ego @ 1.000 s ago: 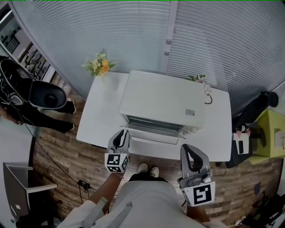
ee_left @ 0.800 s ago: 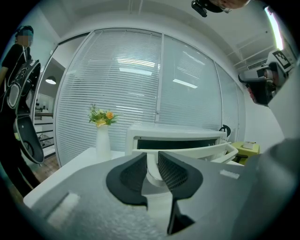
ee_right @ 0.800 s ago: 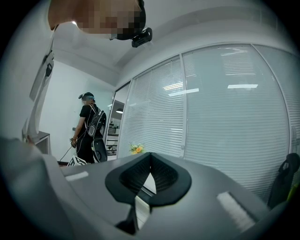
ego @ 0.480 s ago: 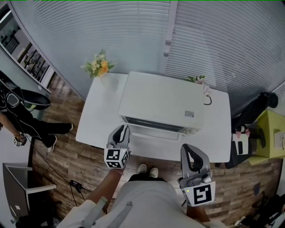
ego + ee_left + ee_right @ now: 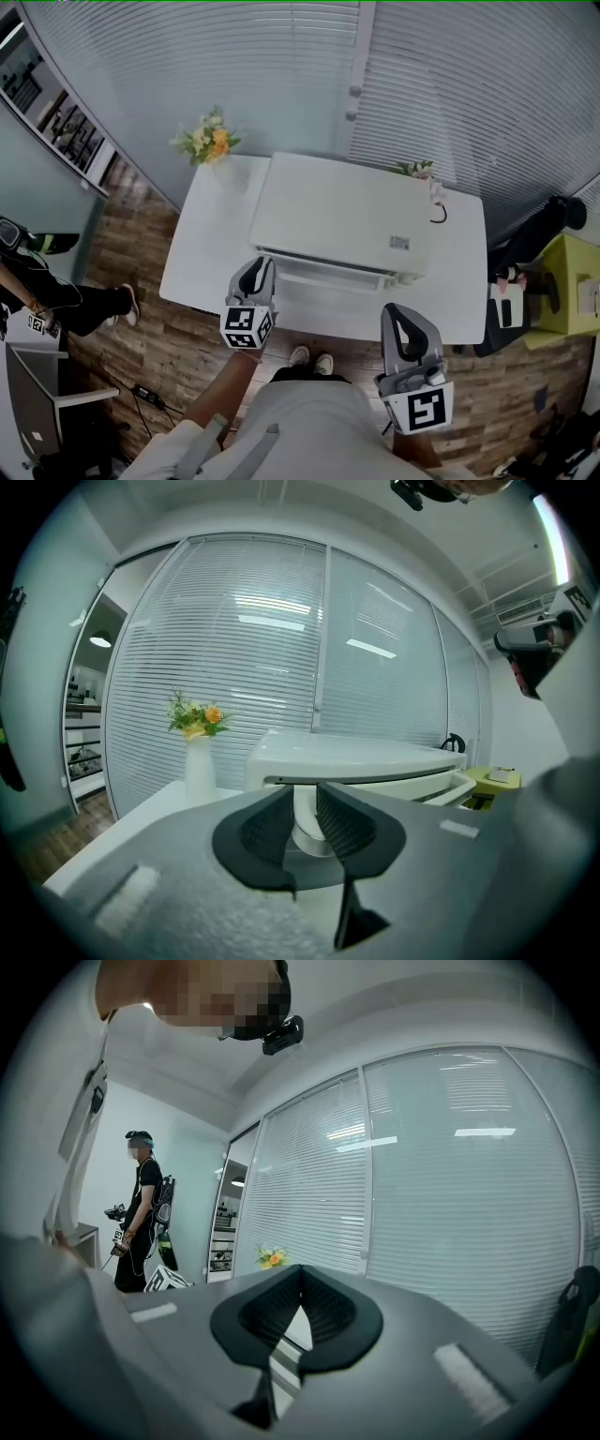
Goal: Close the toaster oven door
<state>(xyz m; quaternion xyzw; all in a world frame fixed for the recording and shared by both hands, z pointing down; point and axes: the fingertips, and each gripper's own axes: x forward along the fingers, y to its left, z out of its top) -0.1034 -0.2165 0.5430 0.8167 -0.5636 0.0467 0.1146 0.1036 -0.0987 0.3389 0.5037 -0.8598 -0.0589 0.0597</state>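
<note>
Overhead, slatted blinds [image 5: 281, 66] fill the wall behind a white table [image 5: 202, 253], and a white toaster oven [image 5: 342, 211] sits across the middle of that table. Its door [image 5: 328, 274] faces the person and stands almost upright, with only a narrow dark gap under the oven's top edge. A person [image 5: 37, 291] in dark clothes stands on the wood floor [image 5: 131, 347], well to the left of the table. A vase of flowers [image 5: 211, 141] stands at the table's far left corner, beside the oven. The left gripper [image 5: 257, 270] reaches over the table's near edge to the door's left end. Its 2 jaws are clamped on the white door handle [image 5: 306, 829], 1 pad on each side. The right gripper [image 5: 397, 314] hangs off the table's near edge, apart from the oven, its jaws pressed together at the tips with nothing between them.
</note>
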